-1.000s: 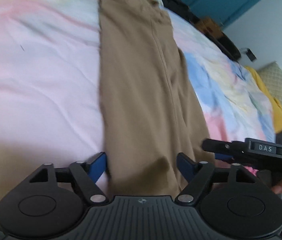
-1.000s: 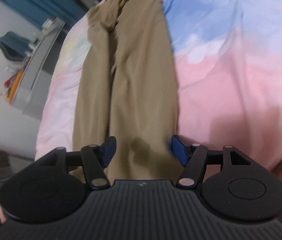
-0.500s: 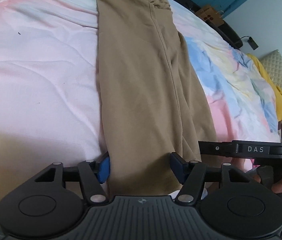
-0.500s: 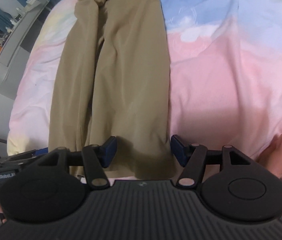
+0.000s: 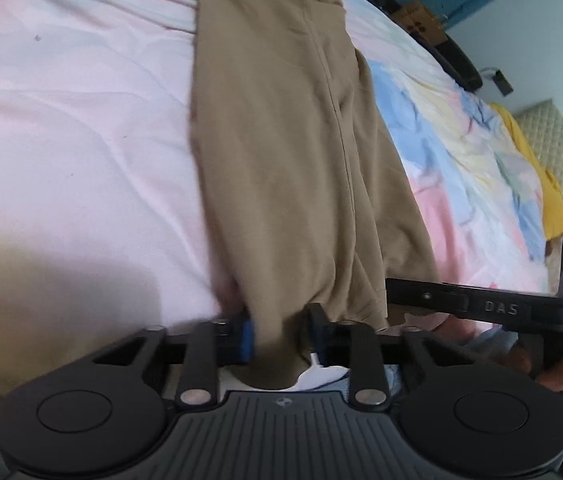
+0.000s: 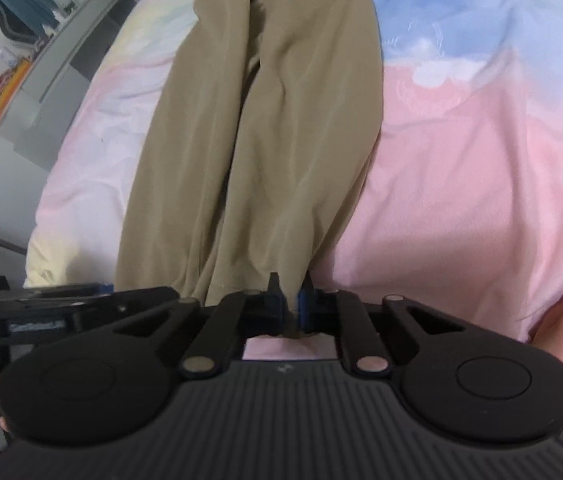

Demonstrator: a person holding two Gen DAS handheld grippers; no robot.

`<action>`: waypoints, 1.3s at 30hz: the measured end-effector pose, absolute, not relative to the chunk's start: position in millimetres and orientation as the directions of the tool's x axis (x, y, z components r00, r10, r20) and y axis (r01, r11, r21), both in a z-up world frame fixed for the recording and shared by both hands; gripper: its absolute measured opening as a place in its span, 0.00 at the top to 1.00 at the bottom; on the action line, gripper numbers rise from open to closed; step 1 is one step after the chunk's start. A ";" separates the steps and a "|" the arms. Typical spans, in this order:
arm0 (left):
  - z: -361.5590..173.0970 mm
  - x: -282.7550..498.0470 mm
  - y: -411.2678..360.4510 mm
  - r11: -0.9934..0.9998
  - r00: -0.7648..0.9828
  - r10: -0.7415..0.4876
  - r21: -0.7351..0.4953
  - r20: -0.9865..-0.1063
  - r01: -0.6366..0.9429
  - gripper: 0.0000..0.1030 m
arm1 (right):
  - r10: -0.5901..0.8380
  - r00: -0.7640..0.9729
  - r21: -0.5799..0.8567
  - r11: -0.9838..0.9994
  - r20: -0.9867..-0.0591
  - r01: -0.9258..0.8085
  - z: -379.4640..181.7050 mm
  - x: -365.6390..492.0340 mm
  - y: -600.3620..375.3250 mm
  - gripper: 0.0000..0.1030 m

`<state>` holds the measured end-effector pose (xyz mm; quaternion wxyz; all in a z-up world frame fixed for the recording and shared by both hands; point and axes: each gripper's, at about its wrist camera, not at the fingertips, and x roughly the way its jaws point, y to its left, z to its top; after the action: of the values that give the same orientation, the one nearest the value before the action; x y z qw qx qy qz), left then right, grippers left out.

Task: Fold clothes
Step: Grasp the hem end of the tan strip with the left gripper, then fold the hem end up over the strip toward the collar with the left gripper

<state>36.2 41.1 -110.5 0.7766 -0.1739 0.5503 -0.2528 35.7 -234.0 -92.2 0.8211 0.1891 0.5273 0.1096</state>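
Pastel bedspread covered the bed, khaki trousers laid lengthwise from 6 to 12 o'clock, already halved leg on leg. Left gripper was narrowed onto the near hem's left part, right gripper pinched tight on its right corner. Judgement: lift both evenly, keep hem taut, carry toward waistband at 12.
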 end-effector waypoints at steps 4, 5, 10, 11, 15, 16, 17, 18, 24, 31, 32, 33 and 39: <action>-96.7 32.7 56.9 0.736 0.300 -0.674 -0.646 -0.675 0.201 0.90 | 0.444 0.493 0.514 0.858 -0.748 0.009 -72.5 21.0 -252.5 0.91; -92.1 31.9 61.6 0.718 0.314 -0.691 -0.667 -0.651 0.198 0.91 | 0.464 0.512 0.543 0.840 -0.723 0.006 -66.9 16.3 -259.1 0.91; -47.1 29.0 89.6 0.619 0.430 -0.753 -0.758 -0.498 0.205 0.92 | 0.520 0.610 0.650 0.760 -0.597 -0.011 -31.9 5.8 -280.0 0.92; -33.7 27.9 91.4 0.612 0.453 -0.753 -0.761 -0.476 0.217 0.93 | 0.530 0.628 0.669 0.743 -0.570 -0.021 -22.8 4.2 -284.3 0.92; 21.4 25.4 97.8 0.609 0.542 -0.737 -0.744 -0.404 0.274 0.94 | 0.549 0.685 0.697 0.713 -0.479 -0.084 22.1 7.8 -288.0 0.92; 33.8 25.0 98.5 0.608 0.557 -0.734 -0.742 -0.389 0.283 0.94 | 0.548 0.702 0.693 0.713 -0.456 -0.106 34.8 8.2 -288.9 0.92; 46.3 24.6 99.3 0.607 0.572 -0.731 -0.739 -0.374 0.292 0.94 | 0.546 0.717 0.689 0.713 -0.432 -0.128 47.4 8.6 -289.7 0.92; 57.7 23.3 99.6 0.606 0.585 -0.727 -0.736 -0.359 0.301 0.94 | 0.547 0.728 0.686 0.713 -0.415 -0.144 56.1 7.3 -290.5 0.92; 69.5 -12.7 91.0 0.639 0.589 -0.717 -0.689 -0.372 0.343 0.94 | 0.555 0.750 0.681 0.706 -0.361 -0.195 71.9 -15.6 -296.2 0.92; 17.0 -70.6 106.2 0.649 0.512 -0.729 -0.696 -0.454 0.307 0.94 | 0.585 0.707 0.716 0.680 -0.397 -0.161 22.9 -64.2 -299.3 0.92; 11.6 -76.5 108.6 0.646 0.500 -0.735 -0.698 -0.458 0.309 0.95 | 0.595 0.701 0.728 0.667 -0.393 -0.157 16.0 -72.5 -299.4 0.92; 4.7 -81.2 109.6 0.641 0.485 -0.741 -0.706 -0.465 0.301 0.95 | 0.603 0.696 0.739 0.656 -0.389 -0.156 10.4 -79.5 -299.4 0.92; -13.3 -86.6 104.8 0.662 0.478 -0.728 -0.687 -0.492 0.301 0.95 | 0.611 0.682 0.747 0.649 -0.401 -0.143 -6.9 -98.4 -298.3 0.92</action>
<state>-86.6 104.8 -13.3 0.8177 -0.2649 0.4028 -0.3146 -98.4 -298.3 -6.9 0.8458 0.3546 0.3303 0.2229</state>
